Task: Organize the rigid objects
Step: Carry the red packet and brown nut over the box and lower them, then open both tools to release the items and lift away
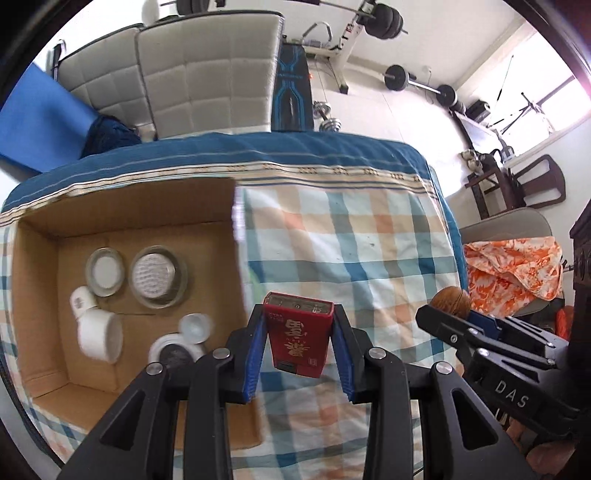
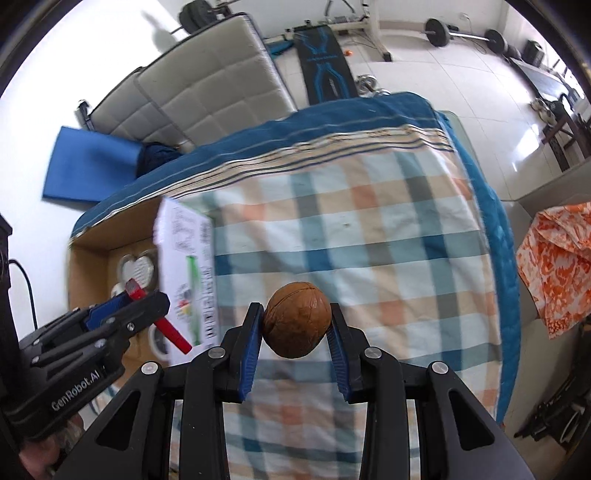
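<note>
Cardboard box (image 1: 129,206) lies to the left of both grippers, open-topped on the plaid-covered bed (image 1: 351,240), already holding glass dishes and white caps. The left gripper (image 1: 298,334), nearer it, pinches a red lighter (image 1: 298,338) upright, long axis along the fingers; the right gripper (image 2: 296,326) clamps a walnut (image 2: 297,319). Both hang above open bedding; the box's near wall needs clearing.

A white tiled floor (image 2: 443,74) carries black barbell weights (image 2: 437,31); a grey quilted padded sofa (image 1: 207,77) stands along the white wall (image 2: 55,74).
</note>
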`<state>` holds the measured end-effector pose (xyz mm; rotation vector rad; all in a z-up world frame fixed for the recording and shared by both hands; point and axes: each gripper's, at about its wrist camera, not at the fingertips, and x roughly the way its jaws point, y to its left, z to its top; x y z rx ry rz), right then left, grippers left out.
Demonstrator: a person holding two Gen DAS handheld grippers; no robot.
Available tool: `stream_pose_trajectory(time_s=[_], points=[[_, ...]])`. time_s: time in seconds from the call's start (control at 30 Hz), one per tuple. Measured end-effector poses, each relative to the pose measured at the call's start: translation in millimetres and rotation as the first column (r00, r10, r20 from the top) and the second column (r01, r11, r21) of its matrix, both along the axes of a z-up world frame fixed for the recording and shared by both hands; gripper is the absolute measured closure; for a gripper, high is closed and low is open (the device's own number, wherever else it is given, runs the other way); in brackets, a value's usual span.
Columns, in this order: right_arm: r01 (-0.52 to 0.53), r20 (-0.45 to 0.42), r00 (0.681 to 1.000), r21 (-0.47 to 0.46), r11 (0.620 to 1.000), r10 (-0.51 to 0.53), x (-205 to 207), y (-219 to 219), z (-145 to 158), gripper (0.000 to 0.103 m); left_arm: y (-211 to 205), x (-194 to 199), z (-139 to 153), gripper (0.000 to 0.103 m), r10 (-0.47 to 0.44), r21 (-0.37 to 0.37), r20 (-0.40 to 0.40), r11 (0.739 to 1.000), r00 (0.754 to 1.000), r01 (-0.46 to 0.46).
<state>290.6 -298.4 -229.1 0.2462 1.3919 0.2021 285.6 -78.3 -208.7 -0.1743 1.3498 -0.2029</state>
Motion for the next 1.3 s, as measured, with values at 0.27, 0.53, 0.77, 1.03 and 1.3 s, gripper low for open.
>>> stream_pose_trajectory(time_s=[0.27, 0.53, 0.77, 1.03, 1.3], points=[[-0.122, 0.02, 0.993, 0.085, 0.989, 0.12, -26, 110, 21, 0.066, 101, -30, 22, 0.072, 0.078, 0.032, 0.036, 0.996, 0.996, -0.079], [-0.223, -0.033, 0.973, 0.109, 0.969, 0.227, -37, 218, -15, 0.066, 203, -50, -16, 0.072, 0.152, 0.11, -0.04, 0.983, 0.988, -0.147], [-0.227, -0.114, 0.965, 0.084, 0.97, 0.236, -26, 262, -74, 0.066, 238, -52, -90, 0.072, 0.15, 0.143, -0.183, 0.982, 0.972, -0.125], [-0.209, -0.153, 0.965, 0.04, 0.977, 0.212, -10, 284, -113, 0.066, 249, -46, -145, 0.075, 0.148, 0.154, -0.268, 0.982, 0.952, -0.109], [-0.208, -0.197, 0.958, 0.017, 0.978, 0.207, -1, 301, -143, 0.066, 261, -40, -159, 0.072, 0.176, 0.138, -0.316, 0.981, 0.932, -0.139]])
